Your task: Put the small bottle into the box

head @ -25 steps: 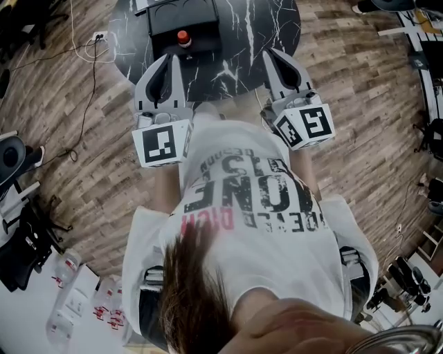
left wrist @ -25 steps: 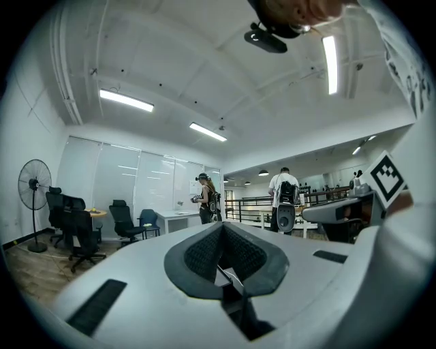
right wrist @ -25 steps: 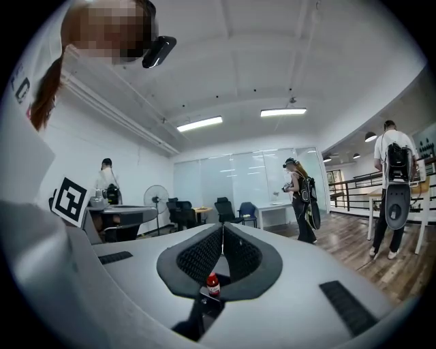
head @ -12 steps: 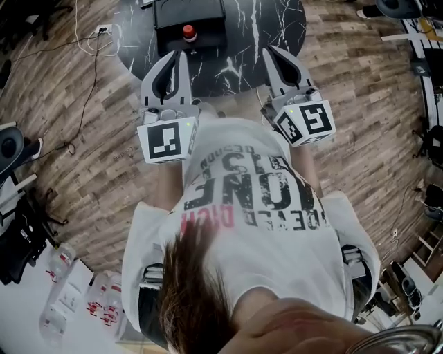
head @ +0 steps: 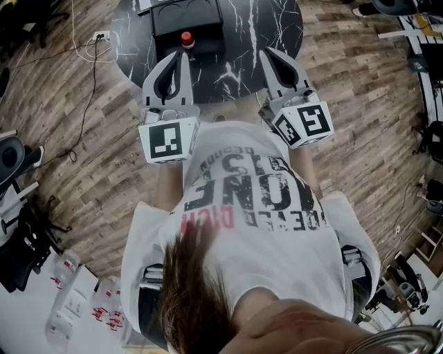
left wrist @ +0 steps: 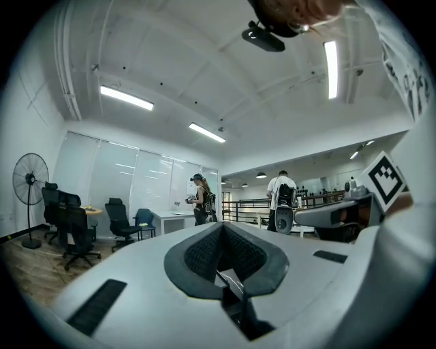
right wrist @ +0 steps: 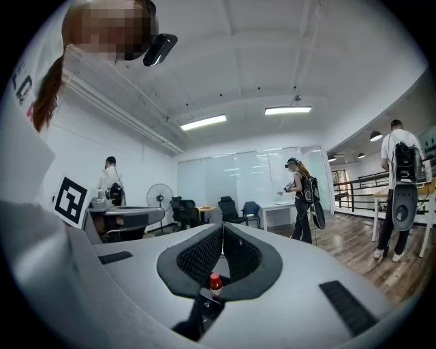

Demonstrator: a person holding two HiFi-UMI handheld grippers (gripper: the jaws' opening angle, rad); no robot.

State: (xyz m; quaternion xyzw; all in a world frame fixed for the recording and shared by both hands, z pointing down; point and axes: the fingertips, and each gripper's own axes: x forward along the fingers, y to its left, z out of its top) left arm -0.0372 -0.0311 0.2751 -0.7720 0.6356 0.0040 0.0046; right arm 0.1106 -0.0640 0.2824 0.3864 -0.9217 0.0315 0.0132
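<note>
Small bottle [head: 185, 39] and box [head: 187, 17] occupy dark marble table [head: 270, 28].

The left hand-held gripper [head: 180, 55] and the right hand-held gripper [head: 264, 54] have smooth, matt grey plastic shells. Their pads [left wrist: 202, 253] look like black rubber with a fine ribbed grain. The round desk [head: 242, 34] has a glossy black marble look with white veins. The box [head: 187, 17] is matt black, and the small bottle [head: 185, 39] has a shiny red cap. The floor [head: 90, 159] is grey-brown wood-look planking. The person's shirt [head: 256, 235] is white printed cloth.
</note>
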